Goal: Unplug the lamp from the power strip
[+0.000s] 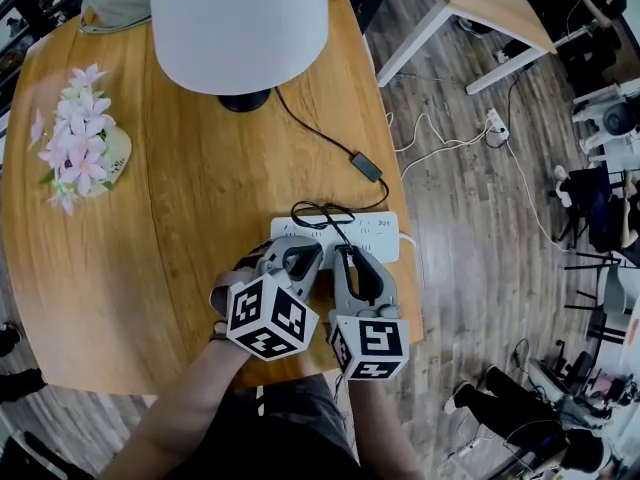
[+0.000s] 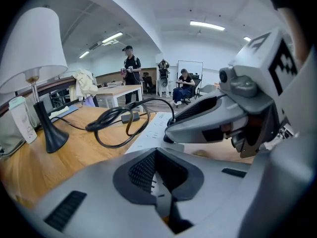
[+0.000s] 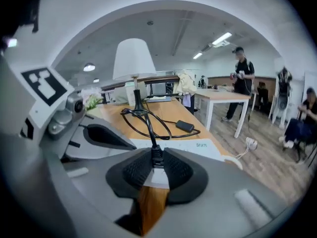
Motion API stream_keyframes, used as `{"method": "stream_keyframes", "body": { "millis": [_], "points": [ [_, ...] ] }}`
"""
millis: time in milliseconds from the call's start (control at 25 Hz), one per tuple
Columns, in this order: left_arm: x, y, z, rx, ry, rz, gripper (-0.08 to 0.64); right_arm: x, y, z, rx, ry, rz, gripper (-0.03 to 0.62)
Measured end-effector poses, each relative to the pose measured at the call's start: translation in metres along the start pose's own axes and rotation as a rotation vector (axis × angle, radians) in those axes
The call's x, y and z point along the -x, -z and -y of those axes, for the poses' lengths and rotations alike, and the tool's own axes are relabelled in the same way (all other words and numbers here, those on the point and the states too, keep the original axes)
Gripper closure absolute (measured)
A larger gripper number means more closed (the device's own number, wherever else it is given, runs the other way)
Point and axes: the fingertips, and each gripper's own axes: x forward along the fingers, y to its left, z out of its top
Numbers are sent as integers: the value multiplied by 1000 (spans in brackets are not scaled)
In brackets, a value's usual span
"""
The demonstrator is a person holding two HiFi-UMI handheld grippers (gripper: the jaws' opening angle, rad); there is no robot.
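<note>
Grasping the plug [image 3: 156, 155] with my right hand-held gripper [image 3: 156, 166], left hand-held gripper [image 2: 162, 176] clenched over the power strip [image 1: 376, 242], I can't see its socket on the wooden desk [image 1: 170, 228].

Power strip [image 1: 375, 240] print illegible

An open office: desks [image 1: 490, 3], floor cables [image 1: 450, 146], seated people [image 3: 303, 118].
</note>
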Motion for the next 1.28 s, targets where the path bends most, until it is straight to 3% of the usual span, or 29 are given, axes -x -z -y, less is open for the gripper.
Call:
{"method": "stream_keyframes", "body": {
  "millis": [80,240,280,440,600,720,1120,1280],
  "points": [
    [-1,-1,1,1,-2,0,565,0,-1,5,-53,-7,9,508],
    [-1,-1,0,10,11,-1,565,6,-38,-21,129,-16,77,509],
    [-1,-1,-1,17,14,-3,565,4,-44,-21,137,-22,86,509],
    [-1,1,2,38,26,-12,565,10,-41,0,-8,-40,90,509],
    [-1,-2,0,39,19,0,565,11,-38,2,-45,-56,83,508],
    [2,-5,-3,71,12,41,565,12,-34,2,-42,-62,70,508],
    [49,-11,-40,156,-124,167,565,-11,-34,-14,11,-99,19,506],
    [64,-5,-52,231,-143,225,565,-27,-36,-26,45,-117,-15,505]
  ]
}}
